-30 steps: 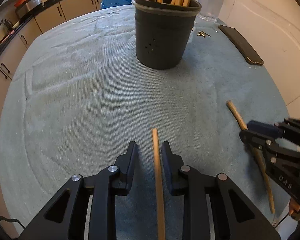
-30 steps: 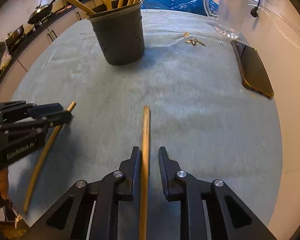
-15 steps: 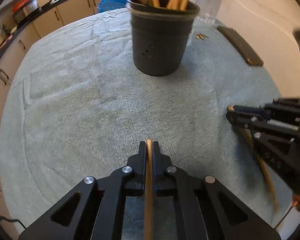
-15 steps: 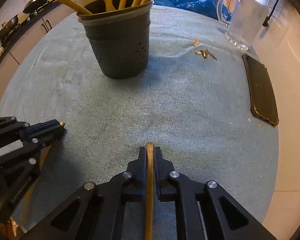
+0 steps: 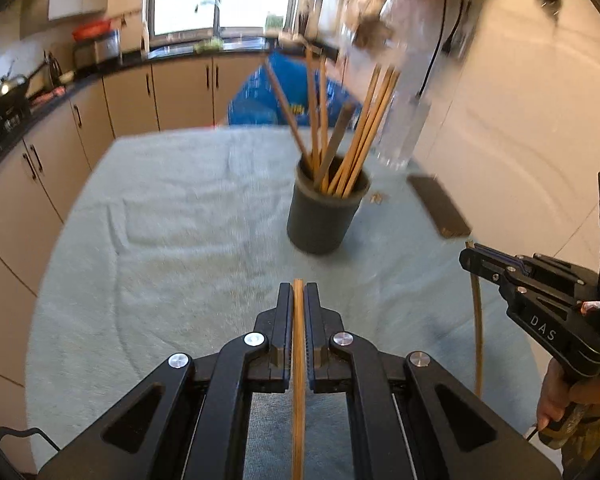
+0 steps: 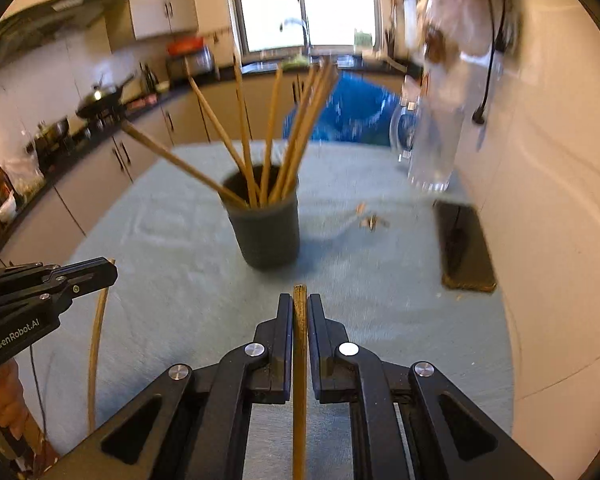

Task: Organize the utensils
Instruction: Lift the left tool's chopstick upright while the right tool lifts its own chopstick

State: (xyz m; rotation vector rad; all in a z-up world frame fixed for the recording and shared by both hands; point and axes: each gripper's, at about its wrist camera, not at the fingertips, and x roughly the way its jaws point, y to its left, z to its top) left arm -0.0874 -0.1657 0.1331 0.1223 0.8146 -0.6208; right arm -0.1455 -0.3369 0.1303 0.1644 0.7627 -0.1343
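Bamboo runs between the pressed-together jaws of each hand-held gripper. The left hand-held gripper (image 5: 298, 300) pinches one chopstick (image 5: 298, 380), whose tip just clears the jaw ends at 12 o'clock; its lower length is cut off by the frame's bottom edge. The right hand-held gripper (image 6: 299, 304) pinches a second chopstick (image 6: 299, 360) the same way, also cut off below. In the left view the right tool enters from 3 o'clock, with part of the hand (image 5: 556, 396) that carries it at 4 o'clock; in the right view the left tool enters from 9 o'clock. Both held sticks hang clear of the teal cloth on the table (image 5: 172, 240). The dark utensil cup (image 6: 266, 232), bristling with upright chopsticks, stands at 12 o'clock, apart from both grippers, with open cloth between. A dark phone (image 6: 466, 248) lies at 2 o'clock near the table's wall-side edge. The glass pitcher (image 6: 432, 152) behind it is blurred, and the small scraps beside the cup are too smeared to identify.
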